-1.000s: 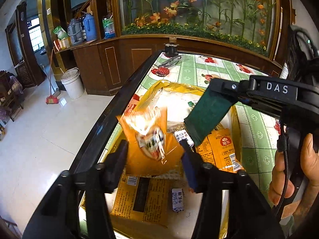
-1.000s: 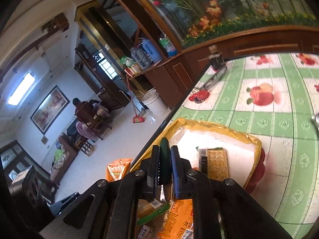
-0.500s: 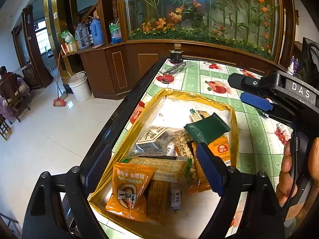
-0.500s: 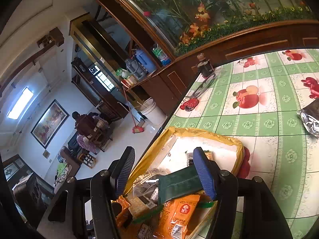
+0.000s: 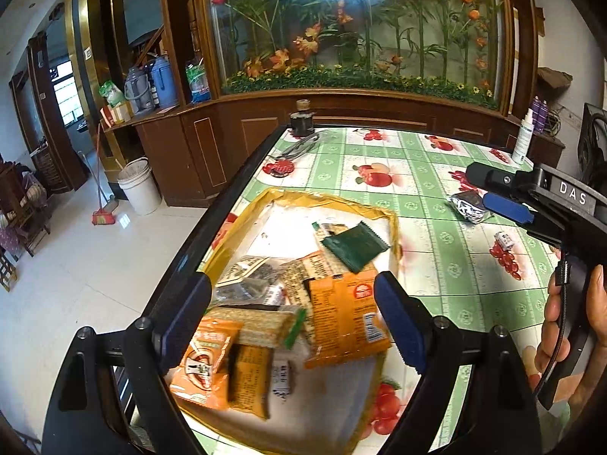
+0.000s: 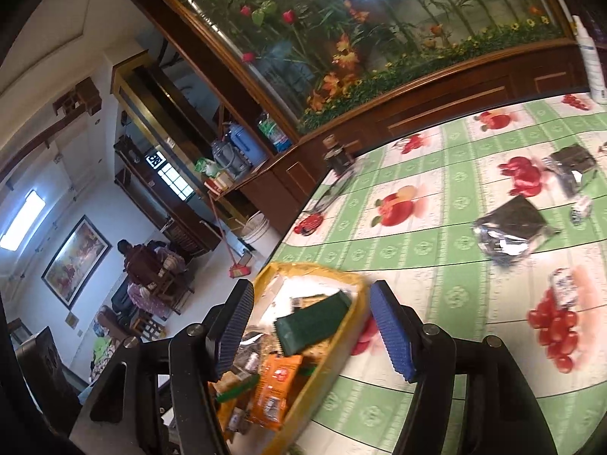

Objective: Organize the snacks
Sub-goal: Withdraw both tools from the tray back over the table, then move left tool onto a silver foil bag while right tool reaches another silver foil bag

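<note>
While both the left gripper (image 5: 292,318) and right gripper (image 6: 315,328) gape empty, the foil packet (image 6: 510,237) at two o'clock looks light, crinkly, slippery; best pinched by a sealed edge.

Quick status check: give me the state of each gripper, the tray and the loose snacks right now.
left gripper: open, empty, over the tray
right gripper: open, empty
yellow tray: on the table, holding piled snacks
green packet: lying in tray
silver packet: lying on tablecloth, outside tray
</note>
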The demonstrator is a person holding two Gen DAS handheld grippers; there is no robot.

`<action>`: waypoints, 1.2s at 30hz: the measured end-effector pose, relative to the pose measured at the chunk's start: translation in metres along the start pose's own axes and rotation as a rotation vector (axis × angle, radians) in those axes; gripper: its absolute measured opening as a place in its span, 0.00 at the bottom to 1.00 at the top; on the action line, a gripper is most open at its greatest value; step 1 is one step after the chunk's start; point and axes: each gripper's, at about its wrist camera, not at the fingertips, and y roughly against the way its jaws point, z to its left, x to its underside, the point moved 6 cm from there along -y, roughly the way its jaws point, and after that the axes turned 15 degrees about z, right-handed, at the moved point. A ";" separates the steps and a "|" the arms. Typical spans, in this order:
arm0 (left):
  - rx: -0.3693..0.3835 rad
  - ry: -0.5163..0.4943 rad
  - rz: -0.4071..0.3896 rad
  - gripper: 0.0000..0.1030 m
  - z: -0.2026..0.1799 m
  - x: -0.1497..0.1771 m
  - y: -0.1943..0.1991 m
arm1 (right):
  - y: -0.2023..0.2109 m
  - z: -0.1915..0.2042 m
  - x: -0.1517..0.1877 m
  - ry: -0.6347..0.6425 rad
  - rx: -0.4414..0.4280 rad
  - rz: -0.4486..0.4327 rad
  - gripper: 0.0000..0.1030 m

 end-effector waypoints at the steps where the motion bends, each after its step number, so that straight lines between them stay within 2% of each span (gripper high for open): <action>1: 0.002 -0.008 -0.001 0.87 -0.005 -0.001 0.001 | 0.005 -0.006 0.000 -0.004 0.009 -0.006 0.65; 9: 0.024 -0.075 -0.007 0.87 -0.050 -0.009 0.005 | 0.049 -0.056 0.001 -0.034 0.100 -0.049 0.68; 16: 0.053 -0.145 0.002 0.91 -0.095 -0.014 0.002 | 0.083 -0.096 0.003 -0.024 0.226 -0.072 0.73; 23: 0.112 -0.224 0.032 0.91 -0.143 -0.021 -0.009 | 0.103 -0.125 0.006 0.003 0.361 -0.066 0.74; 30: 0.186 -0.282 0.060 0.91 -0.187 -0.048 -0.042 | 0.084 -0.134 0.008 0.104 0.476 0.029 0.74; 36: 0.178 -0.357 0.124 0.91 -0.209 -0.069 -0.083 | 0.056 -0.140 0.010 0.162 0.517 0.091 0.72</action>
